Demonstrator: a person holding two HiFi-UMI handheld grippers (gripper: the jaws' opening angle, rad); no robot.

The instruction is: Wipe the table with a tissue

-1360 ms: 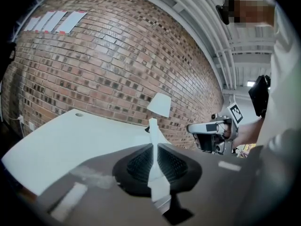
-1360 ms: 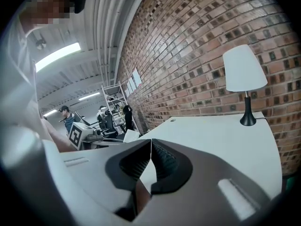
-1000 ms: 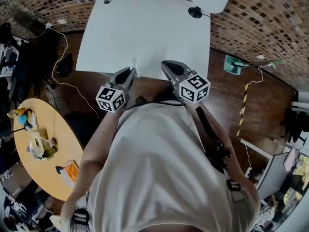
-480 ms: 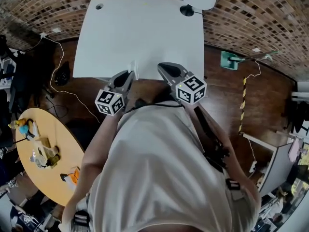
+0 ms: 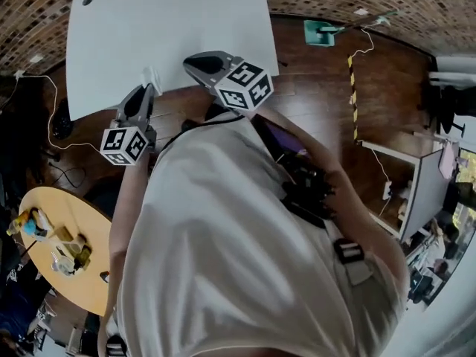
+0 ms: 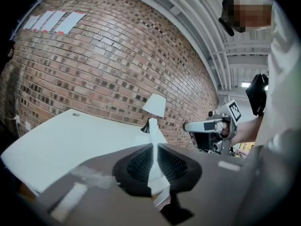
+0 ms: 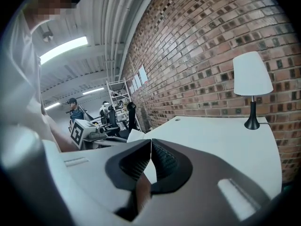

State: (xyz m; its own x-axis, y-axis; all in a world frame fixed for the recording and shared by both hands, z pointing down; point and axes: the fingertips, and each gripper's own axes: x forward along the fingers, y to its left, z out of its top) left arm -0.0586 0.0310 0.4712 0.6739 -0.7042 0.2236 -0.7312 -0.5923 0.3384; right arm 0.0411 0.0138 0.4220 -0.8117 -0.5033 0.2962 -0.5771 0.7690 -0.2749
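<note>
White table (image 5: 171, 28) stands against a brick wall (image 7: 202, 41), with a person (image 5: 245, 259) at its near edge. Left gripper (image 6: 154, 149) is clamped on a thin white tissue (image 6: 154, 178) just above that edge. Right gripper (image 7: 150, 144) beside it is closed and empty.

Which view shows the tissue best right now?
The left gripper view. There the tissue is a thin white strip pinched upright between the jaws of the left gripper. The head view shows only a small white tuft at that gripper's tip. The right gripper view shows a small white flap, probably the tissue.
</note>
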